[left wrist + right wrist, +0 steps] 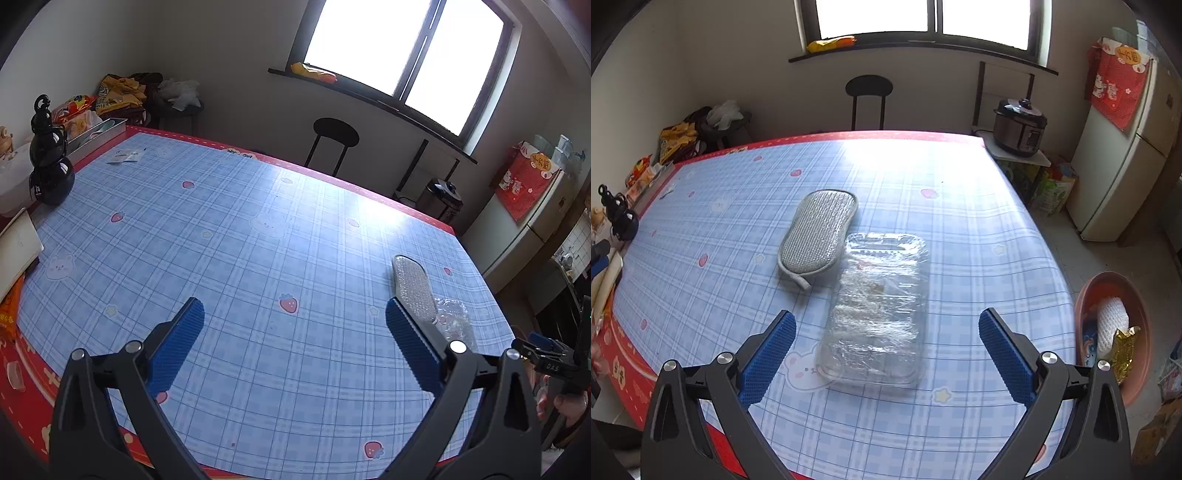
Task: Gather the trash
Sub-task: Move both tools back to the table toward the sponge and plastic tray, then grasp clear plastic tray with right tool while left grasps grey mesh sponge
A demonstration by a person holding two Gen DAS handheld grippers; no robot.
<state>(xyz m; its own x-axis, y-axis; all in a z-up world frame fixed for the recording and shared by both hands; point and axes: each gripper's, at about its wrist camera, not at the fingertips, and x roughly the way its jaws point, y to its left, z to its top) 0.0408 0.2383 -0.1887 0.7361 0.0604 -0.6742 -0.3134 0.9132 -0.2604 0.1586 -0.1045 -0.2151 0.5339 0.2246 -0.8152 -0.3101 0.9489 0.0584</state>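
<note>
Right claw point(886, 328) hangs released over the table point(979, 229), its 2 blue fingers point(768, 354) spread wide on either side of the clear plastic tray point(875, 310), touching nothing; the tray lies flat on the blue checked cloth, film-wrapped, its long side running away from the camera; a grey scouring pad point(816, 232) sits just beside the tray's far left corner, edges touching or nearly so; off the table's edge, to the right of the tray, a reddish basin point(1145, 317) on the floor holds white foam netting point(1112, 325) and a gold wrapper point(1124, 347). Left claw point(294, 323) is released too, gripping nothing, hovering over bare cloth left of the tray point(454, 321); only a crinkled bit of the tray peeks past its right finger, the pad point(413, 288) alongside.
</note>
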